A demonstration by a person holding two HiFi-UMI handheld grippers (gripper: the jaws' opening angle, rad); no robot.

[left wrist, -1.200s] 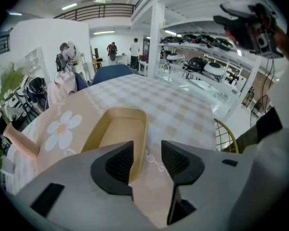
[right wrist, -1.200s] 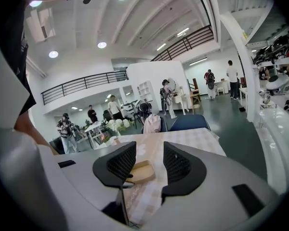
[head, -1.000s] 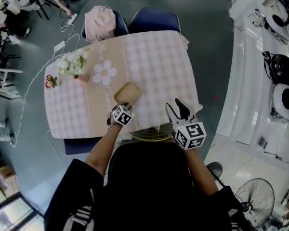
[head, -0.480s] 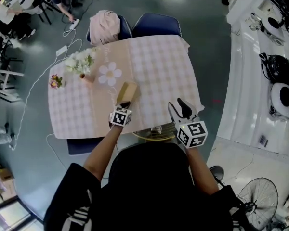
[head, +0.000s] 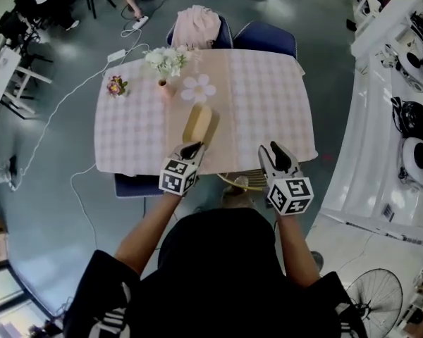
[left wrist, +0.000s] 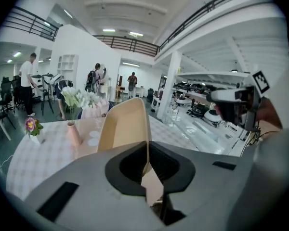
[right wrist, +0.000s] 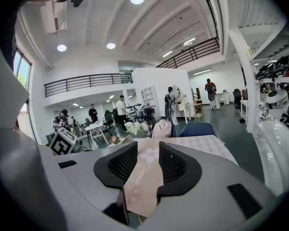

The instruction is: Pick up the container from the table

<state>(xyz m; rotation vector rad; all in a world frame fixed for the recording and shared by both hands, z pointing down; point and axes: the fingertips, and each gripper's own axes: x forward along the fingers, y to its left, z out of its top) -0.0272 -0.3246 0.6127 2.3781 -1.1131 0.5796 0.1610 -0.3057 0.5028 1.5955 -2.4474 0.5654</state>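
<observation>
While our left gripper point(head: 192, 148), whose jaws have just been closing, clamps the rim of the tan container point(head: 197, 124), the container hangs tilted on edge over the checked bench point(head: 268, 97). We judge the pickup all but done. Our right gripper point(head: 277, 155) hovers near the bench's front edge, its jaws apart though just narrowing slightly, with nothing between them.

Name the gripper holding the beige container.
The left gripper: its jaws have just closed on the container's rim; the right gripper, closing slightly, stands open, empty.
</observation>
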